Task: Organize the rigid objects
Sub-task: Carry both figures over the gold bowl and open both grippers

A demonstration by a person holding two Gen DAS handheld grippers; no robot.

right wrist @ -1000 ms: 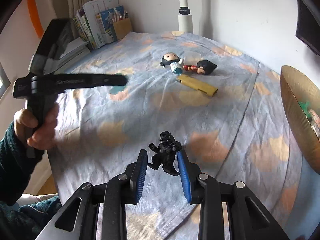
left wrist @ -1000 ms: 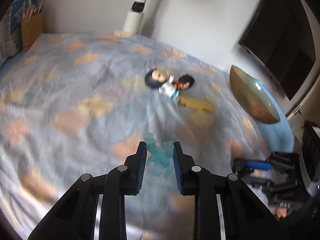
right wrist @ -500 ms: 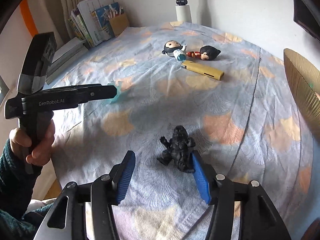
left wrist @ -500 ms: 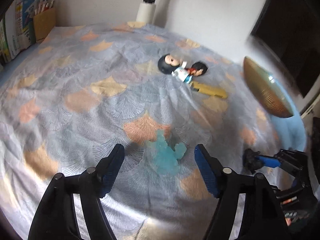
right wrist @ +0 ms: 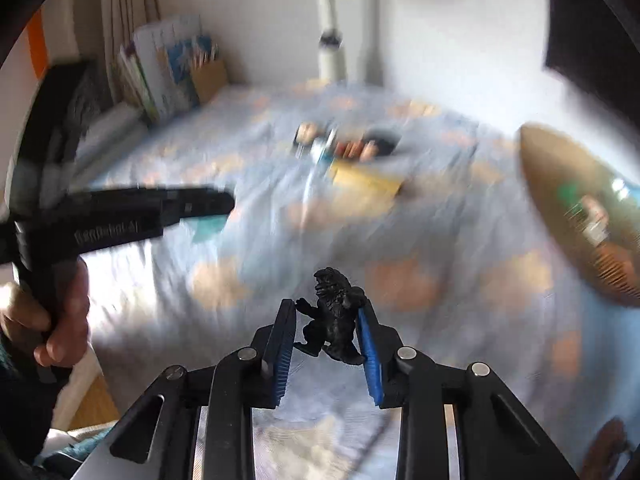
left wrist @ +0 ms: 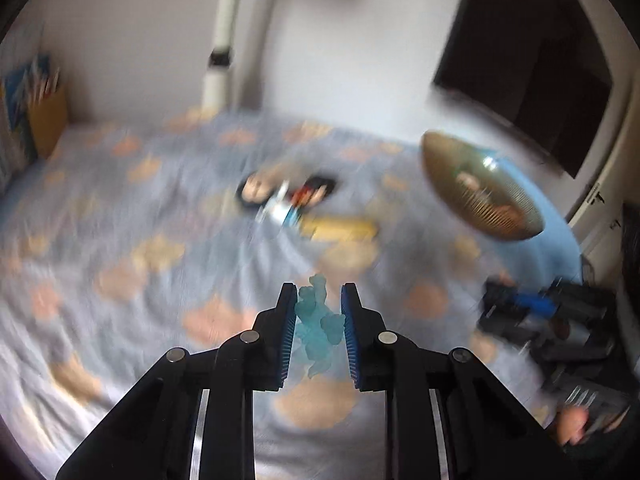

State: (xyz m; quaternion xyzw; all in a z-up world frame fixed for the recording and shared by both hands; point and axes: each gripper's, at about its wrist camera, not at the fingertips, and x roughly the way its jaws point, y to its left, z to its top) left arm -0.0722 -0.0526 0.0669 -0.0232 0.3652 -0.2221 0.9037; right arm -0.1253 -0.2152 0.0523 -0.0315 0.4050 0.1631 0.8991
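My left gripper (left wrist: 319, 294) is shut on a translucent blue monster figure (left wrist: 318, 328), held clear of the patterned cloth (left wrist: 120, 240). In the right wrist view my right gripper (right wrist: 326, 310) has its jaws closing on a black monster figure (right wrist: 334, 316); both blue pads press its sides and it hangs above the cloth. The left gripper (right wrist: 224, 202) also shows there at the left, held by a hand (right wrist: 60, 320). In the left wrist view the right gripper (left wrist: 520, 308) sits low on the right. Both views are motion-blurred.
A golden ribbed bowl (left wrist: 480, 196) with small items inside stands at the right, also bowl (right wrist: 580, 216). Two dolls (left wrist: 288, 196) and a yellow block (left wrist: 340, 228) lie mid-cloth. Books and a pencil box (right wrist: 208, 76) stand at the back left, and a white pole (right wrist: 330, 52) rises behind.
Half a second ago both grippers stood open over figures lying on the cloth. Now each has closed on its figure again and lifted it off the cloth.
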